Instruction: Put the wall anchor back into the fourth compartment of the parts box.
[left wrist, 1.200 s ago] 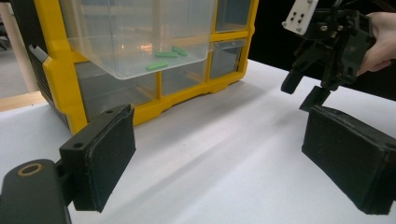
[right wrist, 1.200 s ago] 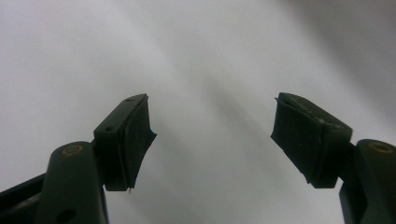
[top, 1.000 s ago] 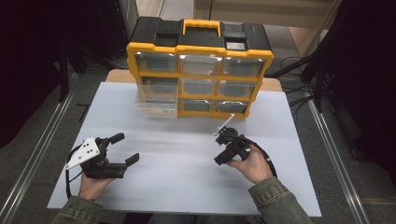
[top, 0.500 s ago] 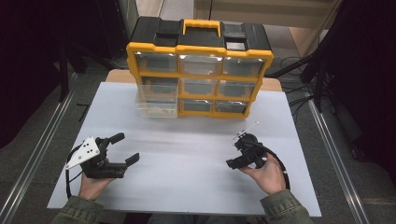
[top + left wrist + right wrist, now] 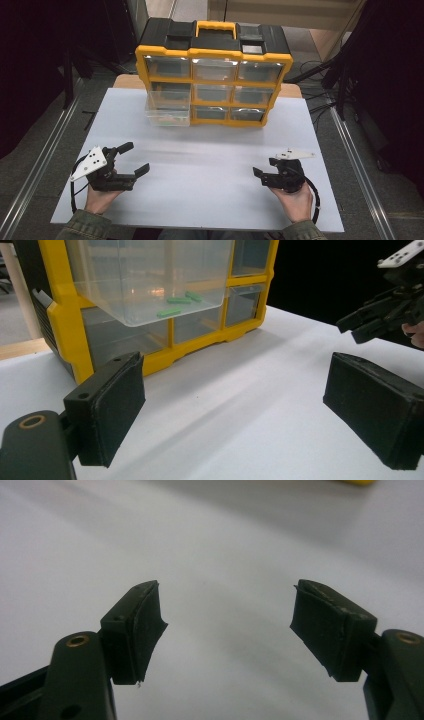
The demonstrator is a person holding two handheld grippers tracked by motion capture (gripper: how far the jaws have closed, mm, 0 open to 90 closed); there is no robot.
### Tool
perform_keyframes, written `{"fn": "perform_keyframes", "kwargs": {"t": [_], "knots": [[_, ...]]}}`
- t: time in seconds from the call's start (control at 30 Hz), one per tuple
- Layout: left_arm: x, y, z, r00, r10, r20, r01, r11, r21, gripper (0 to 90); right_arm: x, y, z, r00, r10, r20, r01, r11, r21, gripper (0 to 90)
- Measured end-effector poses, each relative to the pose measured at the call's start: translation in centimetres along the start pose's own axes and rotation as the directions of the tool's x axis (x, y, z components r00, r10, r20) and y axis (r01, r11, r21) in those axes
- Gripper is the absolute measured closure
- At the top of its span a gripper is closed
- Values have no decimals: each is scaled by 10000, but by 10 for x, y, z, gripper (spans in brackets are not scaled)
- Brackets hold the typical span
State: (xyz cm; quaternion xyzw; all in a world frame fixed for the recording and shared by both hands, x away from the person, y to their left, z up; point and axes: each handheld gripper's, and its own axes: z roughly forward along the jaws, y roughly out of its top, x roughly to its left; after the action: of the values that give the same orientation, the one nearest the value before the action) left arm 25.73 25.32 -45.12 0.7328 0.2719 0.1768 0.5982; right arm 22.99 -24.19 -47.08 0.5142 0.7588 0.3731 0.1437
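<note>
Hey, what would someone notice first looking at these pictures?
The yellow and black drawer cabinet at the far edge of the white table stands out first, with one clear drawer pulled out at its lower left and small green pieces inside. Nearer the person, the left gripper and right gripper sit apart with jaws open, holding nothing.

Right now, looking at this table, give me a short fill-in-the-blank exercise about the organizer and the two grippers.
1. The organizer has a yellow frame and a black ____ with a yellow handle.
2. One clear drawer is pulled out, and the small pieces inside it are ____ in colour.
3. The left gripper and the right gripper both have their jaws ____, with nothing between them.
4. Both grippers sit over the ____ table top.

Missing words: top; green; open; white
</note>
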Motion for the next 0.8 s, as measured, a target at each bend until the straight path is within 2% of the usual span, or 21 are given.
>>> {"fn": "perform_keyframes", "kwargs": {"t": [0.1, 0.2, 0.33, 0.53, 0.63, 0.7, 0.8], "knots": [[-1, 0, 1, 10000, 6, 25, -6, 10000, 21, 90, 0, -9, -8, 9999, -7, -124, -8, 9930, -1180, 280], [-1, 0, 1, 10000, 2, 28, -2, 10000, 9, 90, 1, -18, -17, 9997, -190, -164, 147, 9731, -2300, 271], [-1, 0, 2, 10000, 23, 34, -23, 10000, 14, 90, 2, -23, -27, 9996, -226, -138, 162, 9352, -3538, 245], [-1, 1, 2, 10000, 23, 40, -23, 10000, 4, 90, 2, -33, -34, 9994, -8, 346, 172, 8795, -4757, 236], [0, 1, 2, 10000, 40, 32, -40, 10000, 27, 90, 3, -36, -37, 9991, -102, 408, 301, 8516, -5234, 237], [0, 1, 2, 10000, 27, 38, -27, 10000, 20, 90, 5, -36, -38, 9989, -187, 442, 393, 8460, -5318, 237], [0, 1, 2, 10000, 26, 40, -26, 10000, 17, 90, 6, -37, -38, 9986, -260, 468, 469, 8466, -5302, 236]]}}
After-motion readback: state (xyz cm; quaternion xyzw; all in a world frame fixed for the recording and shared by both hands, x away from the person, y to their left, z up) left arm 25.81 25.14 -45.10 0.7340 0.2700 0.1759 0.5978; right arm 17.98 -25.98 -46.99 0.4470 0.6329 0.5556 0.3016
